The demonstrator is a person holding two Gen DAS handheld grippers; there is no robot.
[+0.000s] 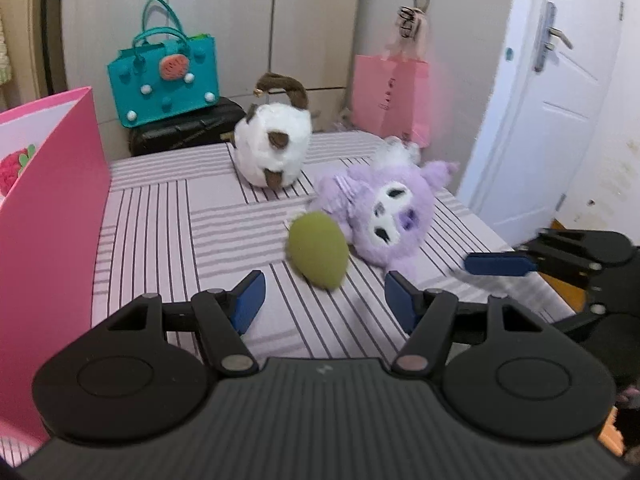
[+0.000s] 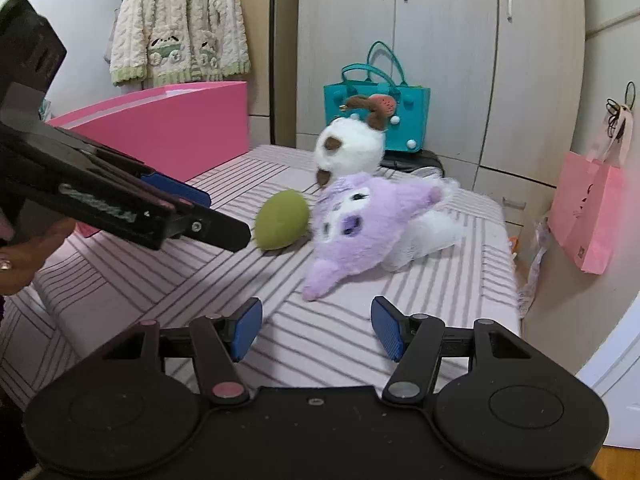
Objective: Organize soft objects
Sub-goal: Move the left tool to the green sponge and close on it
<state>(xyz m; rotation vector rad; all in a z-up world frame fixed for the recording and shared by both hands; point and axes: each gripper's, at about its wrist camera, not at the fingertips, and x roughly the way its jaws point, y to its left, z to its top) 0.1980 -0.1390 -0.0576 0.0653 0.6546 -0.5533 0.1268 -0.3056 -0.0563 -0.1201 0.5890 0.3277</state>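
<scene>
Hovering spread and empty, left gripper (image 1: pixel 324 300) and right gripper (image 2: pixel 316 328) face the olive-green egg-shaped soft toy (image 1: pixel 318 254) touching the fluffy purple plush doll (image 2: pixel 368 216).

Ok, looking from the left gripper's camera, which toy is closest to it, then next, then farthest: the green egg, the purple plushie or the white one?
From the left gripper:
1. Green egg, just ahead, near the middle.
2. Purple plushie, behind the egg, to the right.
3. White plushie, farthest back on the striped bed.
</scene>
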